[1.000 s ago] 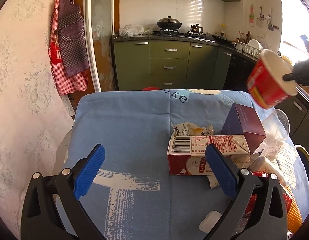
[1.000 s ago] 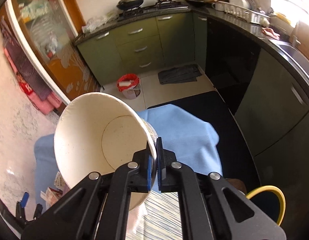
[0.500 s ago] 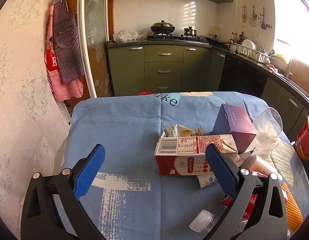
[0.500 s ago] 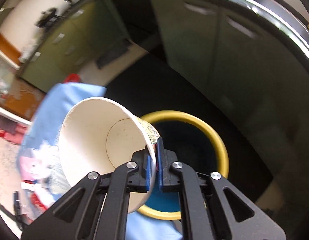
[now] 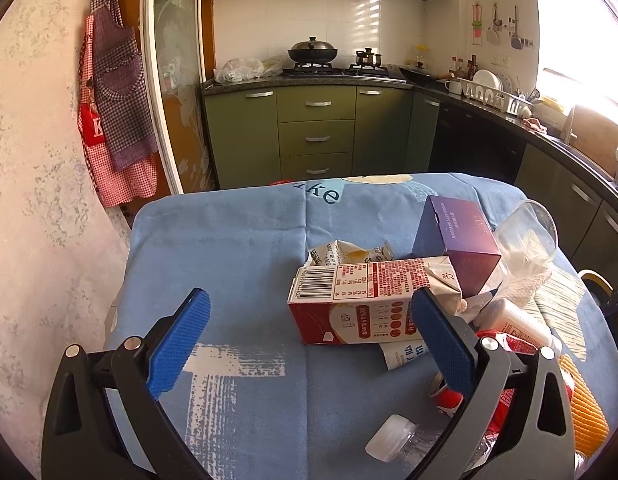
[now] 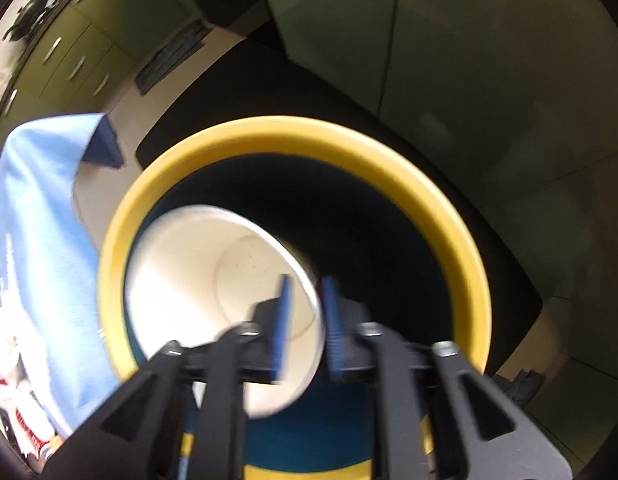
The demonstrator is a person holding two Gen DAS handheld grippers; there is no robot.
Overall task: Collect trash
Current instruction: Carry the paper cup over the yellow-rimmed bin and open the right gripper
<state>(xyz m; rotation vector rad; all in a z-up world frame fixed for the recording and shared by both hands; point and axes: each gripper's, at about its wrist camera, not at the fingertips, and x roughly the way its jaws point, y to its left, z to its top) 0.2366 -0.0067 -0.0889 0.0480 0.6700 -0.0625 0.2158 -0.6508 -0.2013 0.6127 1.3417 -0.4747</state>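
My right gripper (image 6: 307,300) points straight down into a bin with a yellow rim (image 6: 449,208) and a dark blue inside. A paper cup (image 6: 197,280), white inside, hangs in the bin's mouth. Its rim sits between the blue pads, the jaws are opening, and a gap shows beside the rim. My left gripper (image 5: 309,300) stands open over the blue tablecloth (image 5: 229,248). Just beyond its fingertips lies a red and white carton (image 5: 349,300) on its side. The picture is blurred by motion in the right wrist view.
Behind the carton are a purple box (image 5: 457,240), a crumpled wrapper (image 5: 345,254) and a clear plastic cup (image 5: 529,232). A plastic bottle (image 5: 397,440), a red can (image 5: 445,396) and other litter lie at the right. The bin's rim (image 5: 597,280) shows past the table's right edge. Green cabinets (image 5: 317,136) stand behind.
My right gripper swung from above the table down over the bin and turned to point into it. Its pads, shut on the cup's rim before, have parted. The left gripper barely moved.
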